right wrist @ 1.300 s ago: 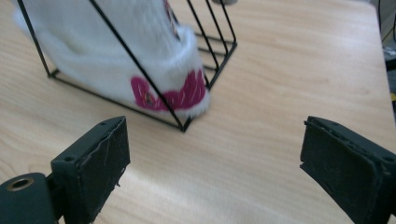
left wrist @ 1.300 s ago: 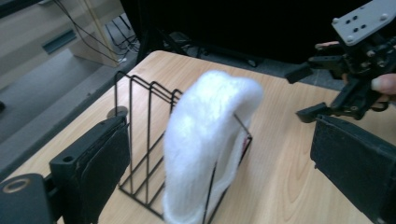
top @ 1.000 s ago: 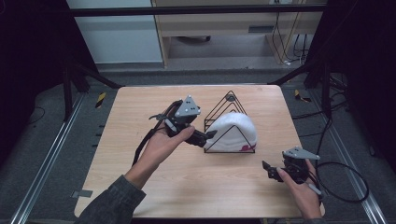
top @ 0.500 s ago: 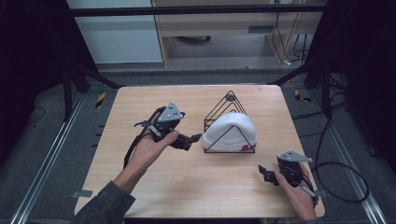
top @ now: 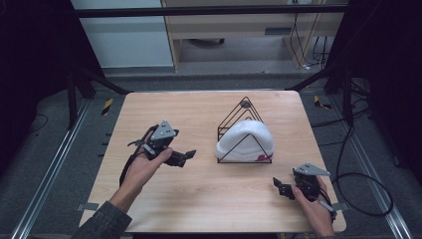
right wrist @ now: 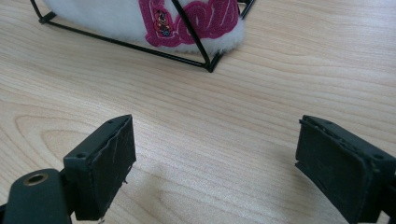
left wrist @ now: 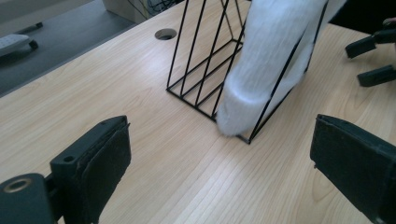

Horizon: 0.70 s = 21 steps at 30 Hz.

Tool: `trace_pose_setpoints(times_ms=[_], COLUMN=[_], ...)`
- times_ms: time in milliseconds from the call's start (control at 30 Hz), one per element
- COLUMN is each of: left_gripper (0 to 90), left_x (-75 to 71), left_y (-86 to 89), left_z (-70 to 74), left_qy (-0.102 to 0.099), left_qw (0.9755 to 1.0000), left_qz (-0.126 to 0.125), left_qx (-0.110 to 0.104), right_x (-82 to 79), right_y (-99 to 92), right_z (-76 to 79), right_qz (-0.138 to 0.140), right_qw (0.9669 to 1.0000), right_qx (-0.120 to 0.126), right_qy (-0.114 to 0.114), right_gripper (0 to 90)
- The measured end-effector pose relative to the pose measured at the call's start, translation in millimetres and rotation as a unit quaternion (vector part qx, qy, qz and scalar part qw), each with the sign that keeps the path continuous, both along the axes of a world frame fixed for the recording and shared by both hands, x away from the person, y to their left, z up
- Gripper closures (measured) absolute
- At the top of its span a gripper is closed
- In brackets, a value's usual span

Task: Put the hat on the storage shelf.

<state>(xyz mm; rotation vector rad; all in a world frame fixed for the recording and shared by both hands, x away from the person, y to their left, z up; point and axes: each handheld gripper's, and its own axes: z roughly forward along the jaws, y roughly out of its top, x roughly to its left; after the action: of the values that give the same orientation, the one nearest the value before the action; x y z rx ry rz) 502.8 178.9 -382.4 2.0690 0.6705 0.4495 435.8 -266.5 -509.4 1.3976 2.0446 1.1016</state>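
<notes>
Currently your left gripper (top: 185, 158) has its jaws spread wide with nothing between them, just above the table (top: 199, 199) and left of the rack (top: 245, 133). Your right gripper (top: 279, 188) is likewise wide open and empty, near the front right corner. Between them, the white cap (top: 246, 139) stands inside the wire rack, its pink lettering (right wrist: 191, 23) facing your right gripper.

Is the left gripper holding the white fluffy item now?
No, the left gripper has its jaws wide apart over bare wood, while the white fluffy item sits inside the black wire rack.
</notes>
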Motion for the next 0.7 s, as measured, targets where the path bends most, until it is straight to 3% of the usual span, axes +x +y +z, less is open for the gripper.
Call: trace_pose_setpoints(times_ms=[400, 700], left_gripper=[4.8, 4.9], left_x=[-3.8, -3.5], left_y=[47.6, 90.6], left_z=[-43.4, -76.8], left_qy=[0.028, 0.054], left_qw=[0.9985, 0.9935], left_qz=[0.047, 0.098], left_qx=[0.009, 0.019], right_x=[0.2, 3.8], right_y=[-2.5, 0.5], right_z=[-0.5, -1.4], right_qz=[0.004, 0.004], right_qw=[0.9999, 0.9997], right_qx=[-0.011, -0.022], right_qy=[0.008, 0.012], right_gripper=[12.3, 10.7])
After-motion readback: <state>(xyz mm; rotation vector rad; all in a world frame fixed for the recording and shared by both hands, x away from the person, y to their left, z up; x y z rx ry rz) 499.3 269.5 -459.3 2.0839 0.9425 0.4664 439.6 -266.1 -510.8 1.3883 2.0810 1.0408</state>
